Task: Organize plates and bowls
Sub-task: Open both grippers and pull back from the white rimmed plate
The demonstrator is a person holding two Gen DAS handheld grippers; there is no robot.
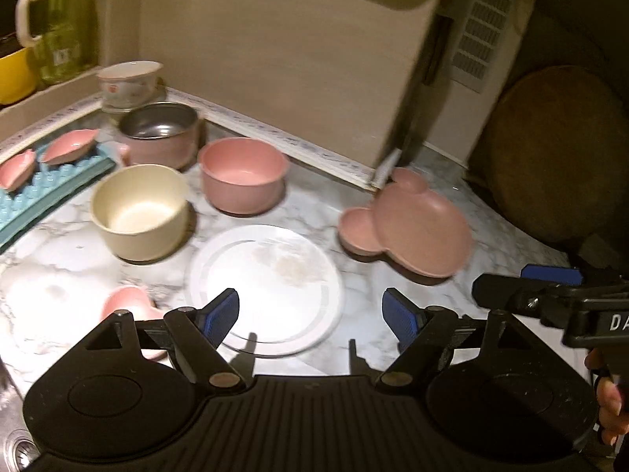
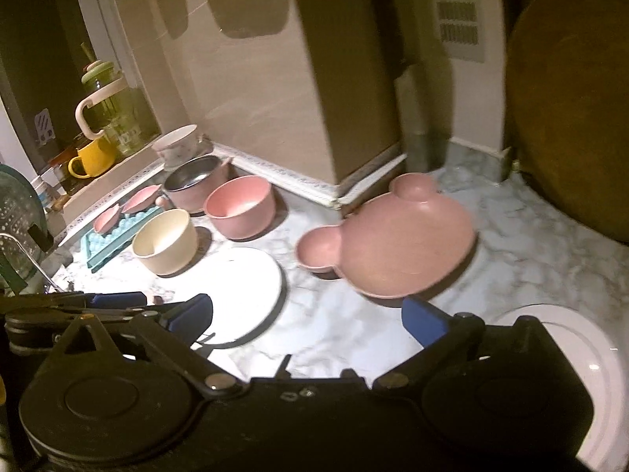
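A white plate (image 1: 271, 283) lies on the marble counter (image 1: 59, 283) just ahead of my open, empty left gripper (image 1: 314, 314); it also shows in the right wrist view (image 2: 243, 287). A pink bear-shaped plate (image 1: 416, 228) (image 2: 393, 240) sits to its right. A cream bowl (image 1: 139, 212) (image 2: 167, 240), a pink bowl (image 1: 243, 173) (image 2: 240, 206) and a pink steel-lined pot (image 1: 159, 131) (image 2: 194, 183) stand behind. My right gripper (image 2: 308, 318) is open and empty in front of the bear plate. A second white plate (image 2: 589, 373) lies at its right.
A teal mat (image 1: 47, 192) holds two small pink dishes (image 1: 68, 145). Another small pink dish (image 1: 125, 306) lies near my left finger. A patterned bowl (image 1: 127, 84), a yellow mug (image 2: 90, 157) and a jug (image 2: 104, 98) stand at the back left. A round wooden board (image 2: 570, 98) leans at right.
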